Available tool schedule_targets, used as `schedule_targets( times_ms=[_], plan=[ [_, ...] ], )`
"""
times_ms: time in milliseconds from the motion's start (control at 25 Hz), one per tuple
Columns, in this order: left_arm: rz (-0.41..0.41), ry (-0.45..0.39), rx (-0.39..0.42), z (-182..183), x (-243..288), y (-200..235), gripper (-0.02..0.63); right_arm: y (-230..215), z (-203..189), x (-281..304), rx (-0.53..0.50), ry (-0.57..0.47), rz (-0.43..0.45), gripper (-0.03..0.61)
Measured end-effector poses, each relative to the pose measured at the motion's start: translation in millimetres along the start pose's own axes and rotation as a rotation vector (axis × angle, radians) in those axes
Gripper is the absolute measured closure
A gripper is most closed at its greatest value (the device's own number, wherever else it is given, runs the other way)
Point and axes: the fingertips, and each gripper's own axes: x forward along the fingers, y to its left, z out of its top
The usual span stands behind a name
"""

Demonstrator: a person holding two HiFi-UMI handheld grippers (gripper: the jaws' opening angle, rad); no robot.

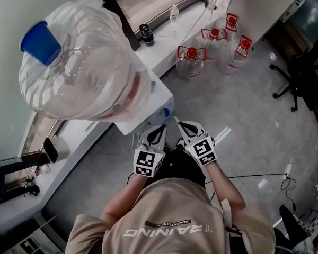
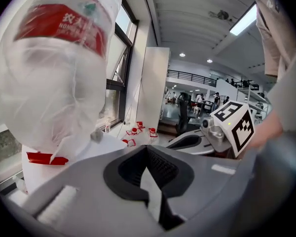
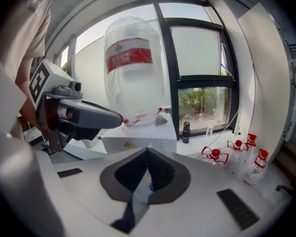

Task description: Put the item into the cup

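I stand before a white water dispenser (image 1: 155,96) that carries a big clear bottle (image 1: 85,70) wrapped in plastic film with a red label (image 2: 64,21). My left gripper (image 1: 158,132) and right gripper (image 1: 184,126) are held side by side close to my body, and both point at the dispenser's front. Their jaws are shut with nothing between them. A blue tap (image 1: 165,112) sits just ahead of the fingertips and shows through the narrow slit of the right gripper (image 3: 147,174). No cup and no loose item shows in any view.
Several clear jugs with red caps (image 1: 214,42) stand on the floor by the wall. A small black bottle (image 1: 146,34) is on the windowsill. An office chair (image 1: 301,73) is at the right. Cables and a power strip (image 1: 288,169) lie on the grey floor.
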Motion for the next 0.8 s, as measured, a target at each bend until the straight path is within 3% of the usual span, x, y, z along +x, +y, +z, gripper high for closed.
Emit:
schedule_targets(
  times_ms=[360, 640, 800],
  plan=[
    [-0.056, 0.128, 0.059, -73, 22, 9, 0.606, -11, -74, 78, 0.09, 0.057, 0.002, 0.568],
    [-0.057, 0.205, 0.024, -131, 55, 23, 0.606, -24, -132, 134, 0.129, 0.09, 0.029, 0.568],
    [-0.072, 0.237, 0.014, -163, 65, 25, 0.606, -27, -164, 164, 0.1, 0.11, 0.033, 0.568]
  ],
)
